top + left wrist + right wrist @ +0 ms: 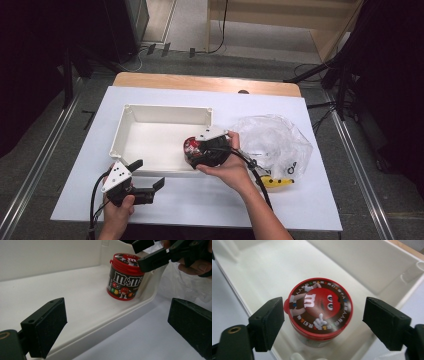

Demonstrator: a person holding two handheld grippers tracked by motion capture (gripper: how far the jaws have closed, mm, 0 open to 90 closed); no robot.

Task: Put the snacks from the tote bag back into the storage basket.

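The right tongs (323, 320) stood released around the candy tub (319, 312) in the tray (131, 117), while the left tongs (148, 173) hung released near the tabletop's (310, 200) front edge.

I take the table (150, 80) as my landmark: a light wooden top, its far edge bare, the rest under a white sheet (200, 200). Floor (45, 155) around the table is grey carpet. A metal rail (35, 175) runs along the floor on the table's left, a second rail (357, 170) on its right. Beyond the table's far edge I see pale wooden furniture (285, 20), with a black cable (222, 30) hanging down before it. Dark drapes (30, 60) stand left of the table and more (395, 75) to the right, with black stand legs (325, 70) near the right far corner. Light is even, overhead, soft shadows.
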